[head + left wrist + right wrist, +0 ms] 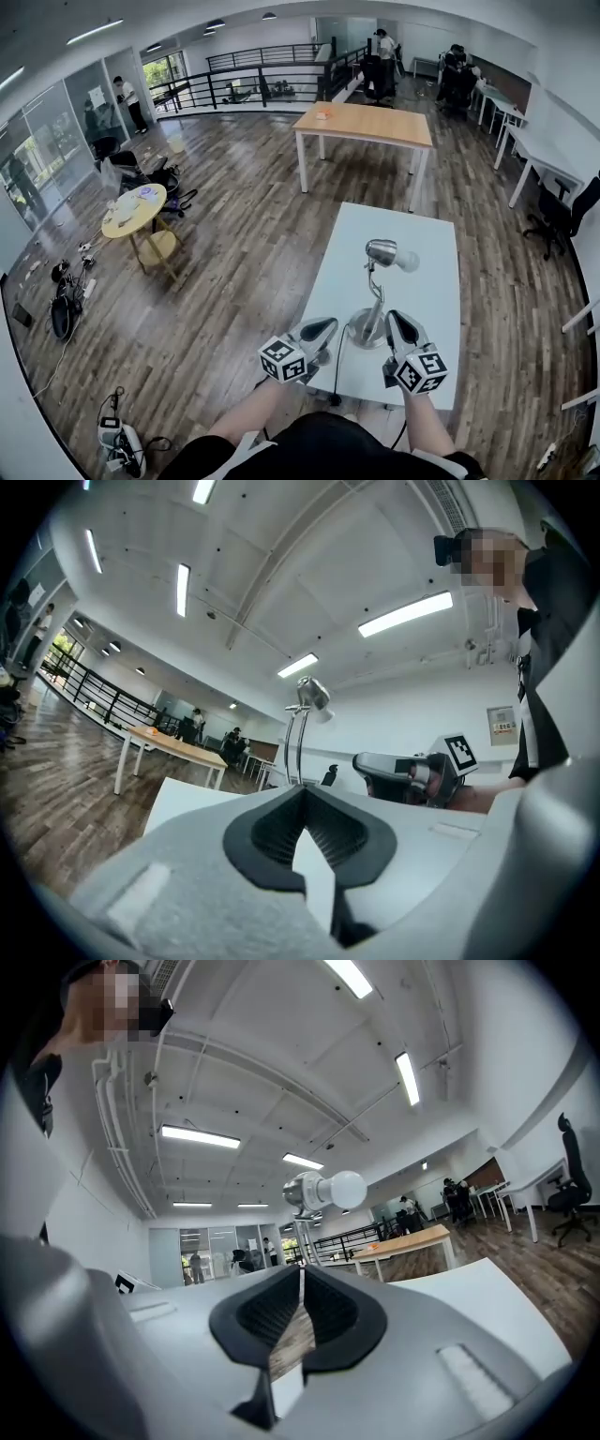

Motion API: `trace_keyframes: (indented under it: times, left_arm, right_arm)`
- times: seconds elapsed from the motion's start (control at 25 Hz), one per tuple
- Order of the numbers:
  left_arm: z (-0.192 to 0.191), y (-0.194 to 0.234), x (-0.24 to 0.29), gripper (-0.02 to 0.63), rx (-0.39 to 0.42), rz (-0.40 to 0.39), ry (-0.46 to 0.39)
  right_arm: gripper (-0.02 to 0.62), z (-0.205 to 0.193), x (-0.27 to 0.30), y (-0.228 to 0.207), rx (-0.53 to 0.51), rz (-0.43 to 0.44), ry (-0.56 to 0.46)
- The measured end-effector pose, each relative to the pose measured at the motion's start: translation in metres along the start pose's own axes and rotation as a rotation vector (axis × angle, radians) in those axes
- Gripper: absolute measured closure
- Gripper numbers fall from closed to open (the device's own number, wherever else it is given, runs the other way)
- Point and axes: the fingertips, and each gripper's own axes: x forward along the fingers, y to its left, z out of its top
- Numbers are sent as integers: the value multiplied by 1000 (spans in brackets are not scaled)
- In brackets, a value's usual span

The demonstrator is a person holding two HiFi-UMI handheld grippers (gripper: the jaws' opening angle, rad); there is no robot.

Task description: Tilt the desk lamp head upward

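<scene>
A silver desk lamp [375, 291] stands near the front of the white table [427, 281]. Its head [382, 251] with a white bulb [407, 262] points to the right, roughly level. My left gripper [321, 328] hovers left of the lamp's round base [367, 330], jaws shut and empty. My right gripper [400, 326] is just right of the base, also shut with nothing held. In the left gripper view the lamp head [314, 694] rises beyond the closed tips [302, 789]. In the right gripper view the lamp head [312, 1192] and bulb [348, 1188] sit above the closed tips [301, 1271].
The lamp's black cable [336, 370] hangs off the table's front left edge. A wooden table [366, 124] stands farther back, a round yellow table [134, 208] at left, white desks [548, 155] and an office chair [562, 216] at right. People stand in the distance.
</scene>
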Motion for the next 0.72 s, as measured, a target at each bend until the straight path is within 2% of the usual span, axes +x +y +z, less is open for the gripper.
trace_keyframes:
  times: [0.28, 0.72]
  left_arm:
    - [24, -9, -75, 606, 56, -22, -36]
    - [18, -39, -177, 606, 85, -23, -41]
  right_arm:
    - [591, -17, -13, 72, -17, -32, -23]
    - [592, -67, -84, 151, 5, -108, 4]
